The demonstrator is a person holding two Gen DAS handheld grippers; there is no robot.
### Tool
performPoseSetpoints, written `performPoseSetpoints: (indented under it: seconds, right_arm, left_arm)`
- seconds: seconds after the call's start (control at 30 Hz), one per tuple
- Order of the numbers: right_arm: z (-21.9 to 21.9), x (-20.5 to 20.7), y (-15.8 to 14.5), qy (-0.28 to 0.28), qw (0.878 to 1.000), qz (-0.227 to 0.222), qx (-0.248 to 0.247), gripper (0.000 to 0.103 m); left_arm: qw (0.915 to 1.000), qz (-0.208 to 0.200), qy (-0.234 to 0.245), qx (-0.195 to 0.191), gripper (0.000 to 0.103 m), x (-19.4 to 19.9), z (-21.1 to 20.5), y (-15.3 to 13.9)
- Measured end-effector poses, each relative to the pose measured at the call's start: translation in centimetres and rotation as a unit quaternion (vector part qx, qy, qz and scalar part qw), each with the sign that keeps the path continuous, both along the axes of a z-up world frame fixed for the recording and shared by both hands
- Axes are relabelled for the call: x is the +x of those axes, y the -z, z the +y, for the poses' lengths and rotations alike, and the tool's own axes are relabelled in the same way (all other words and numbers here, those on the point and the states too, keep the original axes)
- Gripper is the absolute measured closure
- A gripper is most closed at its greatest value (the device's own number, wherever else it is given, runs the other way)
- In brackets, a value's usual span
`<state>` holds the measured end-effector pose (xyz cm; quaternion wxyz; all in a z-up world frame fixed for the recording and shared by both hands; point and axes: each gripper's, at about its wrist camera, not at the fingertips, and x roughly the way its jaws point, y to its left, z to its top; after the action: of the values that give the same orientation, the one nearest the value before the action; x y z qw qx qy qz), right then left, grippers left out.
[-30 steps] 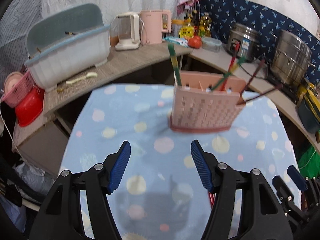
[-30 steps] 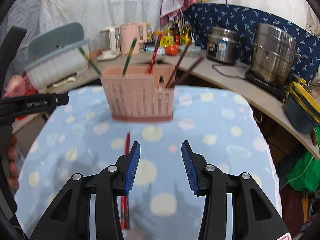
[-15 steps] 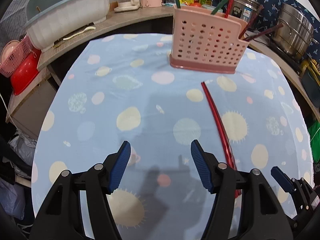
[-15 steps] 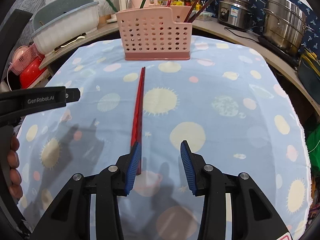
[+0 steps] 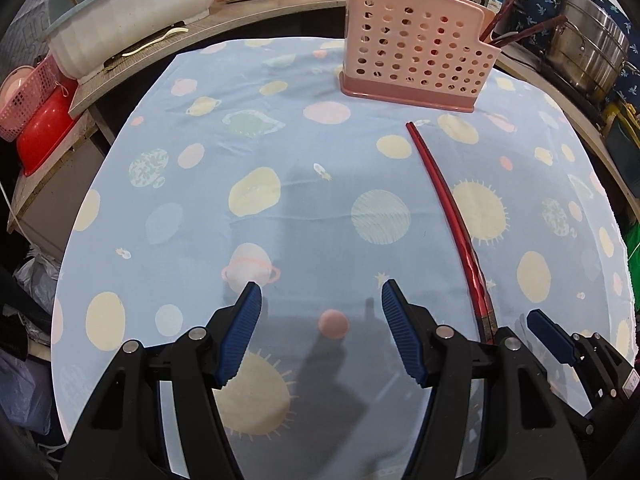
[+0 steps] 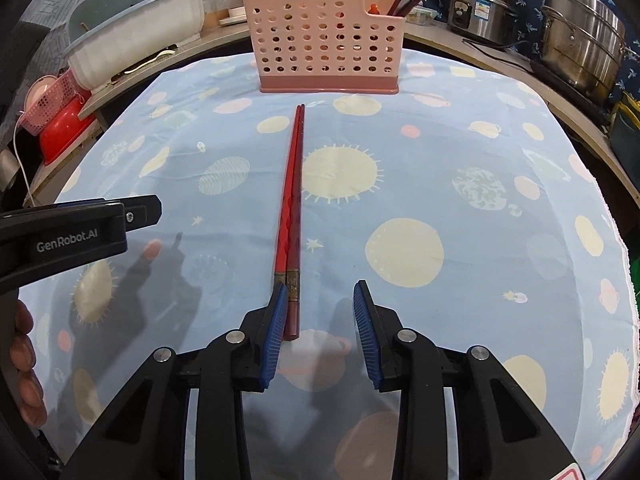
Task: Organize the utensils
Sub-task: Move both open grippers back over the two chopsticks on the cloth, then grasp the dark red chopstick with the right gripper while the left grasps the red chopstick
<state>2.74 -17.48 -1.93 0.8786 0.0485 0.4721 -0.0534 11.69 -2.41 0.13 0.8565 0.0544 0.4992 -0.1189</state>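
Observation:
A pair of red chopsticks (image 6: pixel 291 204) lies side by side on the blue patterned tablecloth (image 6: pixel 460 140), pointing at a pink perforated utensil holder (image 6: pixel 326 54) that holds several chopsticks. My right gripper (image 6: pixel 319 300) is open and low over the cloth, its left finger beside the chopsticks' near end. In the left wrist view the chopsticks (image 5: pixel 448 204) lie right of my left gripper (image 5: pixel 321 300), which is open and empty; the holder (image 5: pixel 416 64) stands at the far side. The right gripper's fingers (image 5: pixel 552 340) show at lower right.
A white dish tub (image 6: pixel 136 44) and a red basin (image 6: pixel 64 128) sit on the counter to the left. A rice cooker (image 6: pixel 478 12) and steel pots (image 6: pixel 584 48) stand at the back right. The cloth's edge drops off on the right.
Both grippers have dropped lower and tilted down toward the cloth. The right gripper has closed in on the near end of the red chopsticks. Both stayed open.

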Motion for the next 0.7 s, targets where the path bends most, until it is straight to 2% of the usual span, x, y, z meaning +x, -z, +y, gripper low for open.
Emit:
performPoseSetpoints:
  seconds: [0.4,0.47,0.57,0.7]
  right_arm:
    - [0.3,0.1,0.9,-0.007,1.000,0.006,-0.002,0.075]
    - [0.3,0.1,0.9,-0.007,1.000,0.006,-0.003,0.078]
    - [-0.1,0.1,0.8,0.002,1.000,0.005,-0.003,0.094]
    - [-1.4,-0.2,0.7,0.015,1.000,0.005,-0.002,0.095]
  left_arm:
    - [1.0000,0.007,0.003,0.003,0.044,0.1,-0.3,0.6]
    - [1.0000,0.008,0.005,0.003,0.044,0.1,-0.3,0.6]
    - [0.9999,0.011,0.009,0.002,0.044,-0.1,-0.6,0.8]
    - [0.9997,0.015,0.018,0.000,0.044,-0.5,-1.2,0.9]
